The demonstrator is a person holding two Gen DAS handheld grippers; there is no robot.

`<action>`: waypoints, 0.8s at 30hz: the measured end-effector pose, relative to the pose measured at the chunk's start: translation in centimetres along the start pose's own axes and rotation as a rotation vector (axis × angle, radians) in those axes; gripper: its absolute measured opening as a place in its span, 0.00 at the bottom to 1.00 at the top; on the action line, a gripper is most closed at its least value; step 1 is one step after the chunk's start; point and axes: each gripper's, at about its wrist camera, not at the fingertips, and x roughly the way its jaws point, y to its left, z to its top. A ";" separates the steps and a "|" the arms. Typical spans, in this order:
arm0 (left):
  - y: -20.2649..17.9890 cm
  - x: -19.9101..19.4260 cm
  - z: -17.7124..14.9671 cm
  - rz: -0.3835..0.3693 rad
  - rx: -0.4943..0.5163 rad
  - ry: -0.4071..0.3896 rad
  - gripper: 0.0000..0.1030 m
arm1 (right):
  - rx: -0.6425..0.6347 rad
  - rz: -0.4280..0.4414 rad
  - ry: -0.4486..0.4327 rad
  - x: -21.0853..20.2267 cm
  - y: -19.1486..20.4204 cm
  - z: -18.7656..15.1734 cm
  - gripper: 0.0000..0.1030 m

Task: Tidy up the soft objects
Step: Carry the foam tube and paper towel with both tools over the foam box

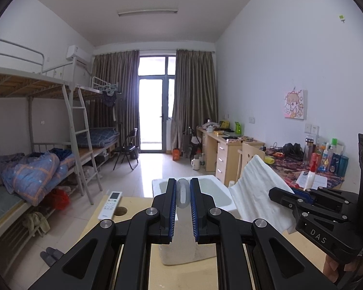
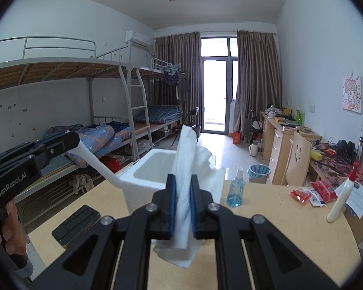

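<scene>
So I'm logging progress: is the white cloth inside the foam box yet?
Not yet: the white cloth stands upright in the right tongs, beside the foam box.

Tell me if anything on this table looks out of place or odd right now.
Mainly the white foam sheet: it stands up out of the white foam box rather than lying inside, pinched by the right hand-held gripper with a ragged edge showing. The left hand-held gripper pinches another corner. Nothing looks spilled.

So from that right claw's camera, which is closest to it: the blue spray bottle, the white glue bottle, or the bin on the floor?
Judged from the right gripper in its own view:
1. Spray bottle, on the table just right of the claw.
2. Glue bottle, at the table's far right edge.
3. Bin, on the floor beyond the table.
</scene>
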 end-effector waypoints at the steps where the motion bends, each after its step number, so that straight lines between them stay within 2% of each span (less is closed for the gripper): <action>1: 0.1 0.2 0.1 0.004 -0.001 0.000 0.11 | -0.001 0.000 -0.001 0.2 0.0 0.2 0.13; 24: 0.6 4.8 2.5 0.012 0.000 0.021 0.11 | -0.018 0.003 -0.011 3.2 0.0 3.5 0.13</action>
